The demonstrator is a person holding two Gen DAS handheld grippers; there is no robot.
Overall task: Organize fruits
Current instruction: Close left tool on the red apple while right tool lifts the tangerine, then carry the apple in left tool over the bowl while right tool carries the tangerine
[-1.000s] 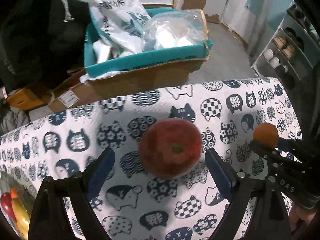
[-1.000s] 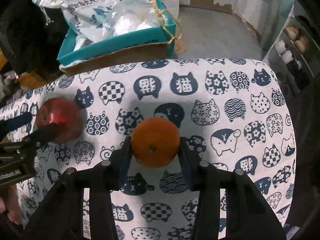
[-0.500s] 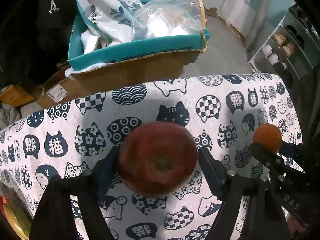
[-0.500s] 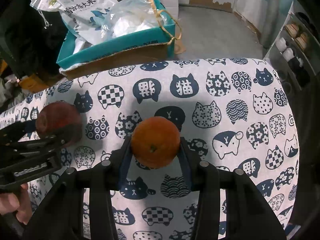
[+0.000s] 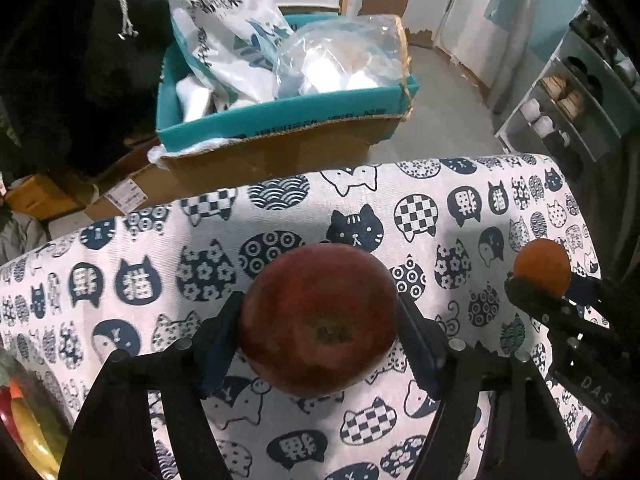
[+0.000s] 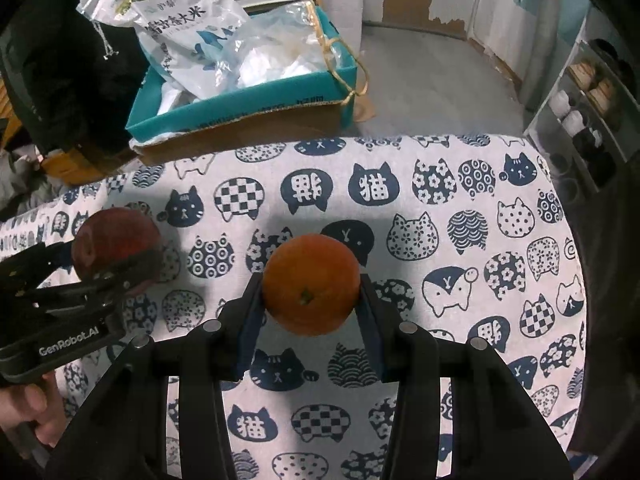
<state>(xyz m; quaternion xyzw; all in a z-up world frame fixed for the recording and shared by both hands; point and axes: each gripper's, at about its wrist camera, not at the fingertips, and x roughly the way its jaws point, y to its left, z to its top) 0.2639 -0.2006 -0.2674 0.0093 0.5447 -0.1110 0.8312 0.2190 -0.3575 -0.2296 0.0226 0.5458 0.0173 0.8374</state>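
Note:
My left gripper (image 5: 318, 332) is shut on a red apple (image 5: 318, 320) and holds it above the cat-print tablecloth (image 5: 160, 280). My right gripper (image 6: 312, 300) is shut on an orange (image 6: 311, 284) over the same cloth (image 6: 480, 240). The orange (image 5: 542, 266) and the right gripper show at the right edge of the left wrist view. The apple (image 6: 114, 246) in the left gripper shows at the left of the right wrist view.
A teal cardboard box (image 5: 280, 120) with plastic bags stands on the floor beyond the table's far edge; it also shows in the right wrist view (image 6: 240, 108). Other fruit (image 5: 20, 412) lies at the lower left corner. A shoe rack (image 6: 588, 120) stands at the right.
My left gripper closed on the apple, which was free between the open fingers a second ago, and lifted it. My right gripper kept hold of the orange and raised it slightly.

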